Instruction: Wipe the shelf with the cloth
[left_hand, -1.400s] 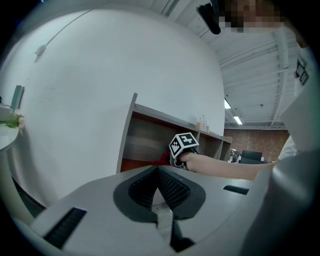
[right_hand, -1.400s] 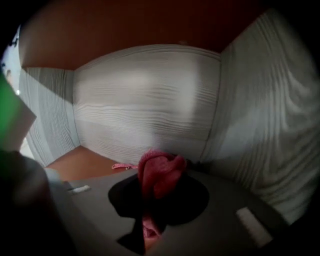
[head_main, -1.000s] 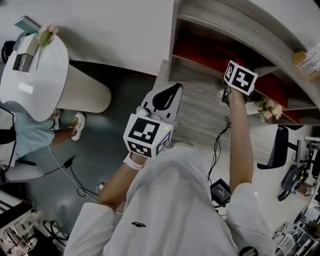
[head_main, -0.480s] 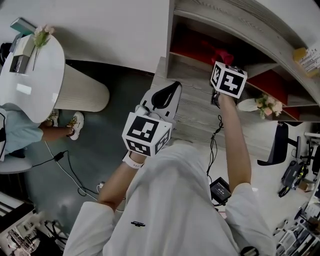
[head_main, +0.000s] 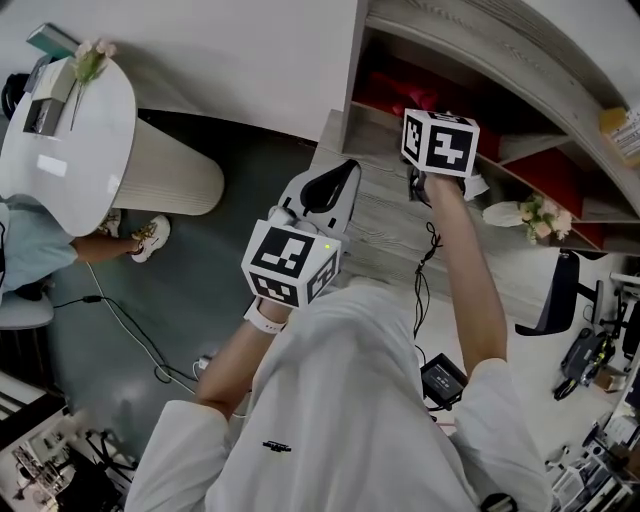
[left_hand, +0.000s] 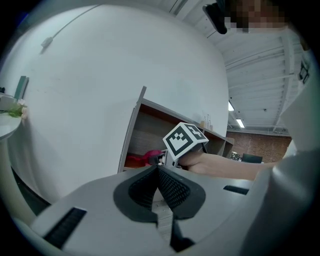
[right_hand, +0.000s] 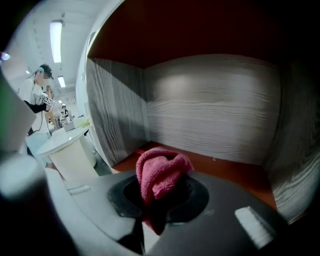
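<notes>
My right gripper (right_hand: 157, 192) is shut on a pink cloth (right_hand: 159, 175) that bunches up between its jaws. It reaches into the left compartment of a wood-grain shelf (right_hand: 215, 120) with a red floor (right_hand: 227, 170). In the head view only its marker cube (head_main: 440, 141) shows in front of the shelf (head_main: 470, 60); the jaws are hidden behind the cube. My left gripper (head_main: 325, 195) hangs lower, outside the shelf, shut with nothing between its jaws. The left gripper view shows that gripper (left_hand: 157, 172) and, beyond it, the cloth (left_hand: 149, 157) and the right cube (left_hand: 184, 140).
A round white table (head_main: 70, 130) with a flower stands at the left, and a seated person (head_main: 30, 260) is beside it. A plate with flowers (head_main: 528, 213) lies further right on the shelf. Cables (head_main: 130, 335) trail over the floor. A dark chair (head_main: 550, 295) stands at the right.
My right gripper has slid left along the shelf with the cloth, from near the flowers towards the left compartment. The left gripper has hardly moved.
</notes>
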